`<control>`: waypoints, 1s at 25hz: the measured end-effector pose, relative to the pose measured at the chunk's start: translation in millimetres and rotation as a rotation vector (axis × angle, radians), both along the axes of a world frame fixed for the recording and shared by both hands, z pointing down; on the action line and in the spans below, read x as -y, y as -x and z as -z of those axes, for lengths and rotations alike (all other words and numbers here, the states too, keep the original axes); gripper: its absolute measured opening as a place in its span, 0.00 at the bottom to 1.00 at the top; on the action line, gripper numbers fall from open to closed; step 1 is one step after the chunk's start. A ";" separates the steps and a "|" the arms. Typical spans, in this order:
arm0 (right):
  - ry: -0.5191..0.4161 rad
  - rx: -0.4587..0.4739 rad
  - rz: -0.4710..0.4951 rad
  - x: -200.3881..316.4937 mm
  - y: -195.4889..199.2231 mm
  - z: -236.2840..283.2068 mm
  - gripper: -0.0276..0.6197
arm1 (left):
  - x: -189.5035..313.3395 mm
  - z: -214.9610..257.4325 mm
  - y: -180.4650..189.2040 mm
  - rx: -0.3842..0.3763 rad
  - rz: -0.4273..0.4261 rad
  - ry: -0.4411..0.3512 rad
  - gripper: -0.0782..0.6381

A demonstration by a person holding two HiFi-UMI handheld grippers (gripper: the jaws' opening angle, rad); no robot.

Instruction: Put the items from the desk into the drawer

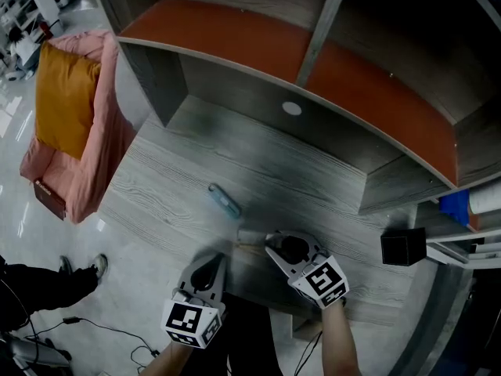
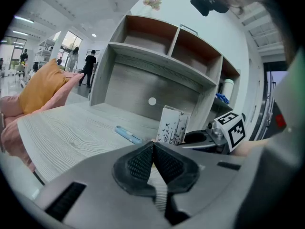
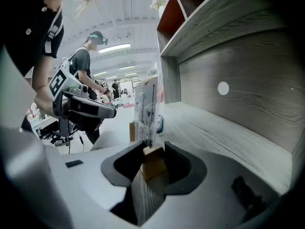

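Desk [image 1: 196, 155] of pale grey wood grain fills most of the head view. A shelf unit [image 1: 235, 34] with rust-orange boards rises along its far edge. To the left on the floor stands a pink armchair [image 1: 86, 155] with an orange cushion [image 1: 66, 96] leaning against its back. A black box [image 1: 403, 247] sits off the desk's right end.

At the near edge the two grippers lie side by side, both tilted down toward the desktop. The right gripper [image 1: 270, 241] [image 3: 153, 147] is clamped on a packet [image 1: 250, 237] [image 2: 172, 125] [image 3: 147, 109]. This is an upright white card printed with small black butterflies, in a clear wrapper. Its brown cardboard foot fills the gap between the jaw tips, which meet it on both sides. The packet stands at the desk's front edge, just ahead of that gripper.

The left gripper [image 1: 219, 258] [image 2: 152, 145] hangs just beside it. Its jaws are pressed together at the tips and it holds nothing.

A slim blue tool [image 1: 225, 201] [image 2: 127, 134] lies flat on the desktop. It is a little beyond the packet, to its left and apart from it.

Smallest is a round white cap [image 1: 292, 108] [image 2: 152, 101] set in the grey back panel under the shelves.
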State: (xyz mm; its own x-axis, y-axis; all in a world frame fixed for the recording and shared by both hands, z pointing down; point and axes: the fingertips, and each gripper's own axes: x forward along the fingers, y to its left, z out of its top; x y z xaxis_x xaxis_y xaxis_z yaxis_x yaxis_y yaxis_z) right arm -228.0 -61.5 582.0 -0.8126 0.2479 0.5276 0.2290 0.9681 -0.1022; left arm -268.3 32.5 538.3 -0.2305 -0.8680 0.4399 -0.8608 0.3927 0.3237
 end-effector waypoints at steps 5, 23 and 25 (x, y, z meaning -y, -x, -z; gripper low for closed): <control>0.034 0.015 -0.061 5.4 -2.3 1.4 0.26 | -1.9 1.7 0.9 0.006 0.004 -0.002 0.12; 0.188 0.100 -0.247 16.8 -16.3 20.0 0.25 | 6.6 11.7 -2.1 0.017 -0.027 -0.010 0.12; 0.203 0.113 -0.266 17.7 -19.0 22.4 0.25 | 8.9 13.1 -3.1 0.019 -0.034 -0.011 0.12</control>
State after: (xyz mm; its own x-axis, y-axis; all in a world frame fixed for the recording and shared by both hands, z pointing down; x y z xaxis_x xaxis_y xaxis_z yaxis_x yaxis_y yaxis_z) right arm -208.9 -79.1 559.6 -0.9131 0.1102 0.3927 -0.0077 0.9580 -0.2867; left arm -265.2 23.6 525.2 -0.2092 -0.8800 0.4265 -0.8796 0.3599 0.3111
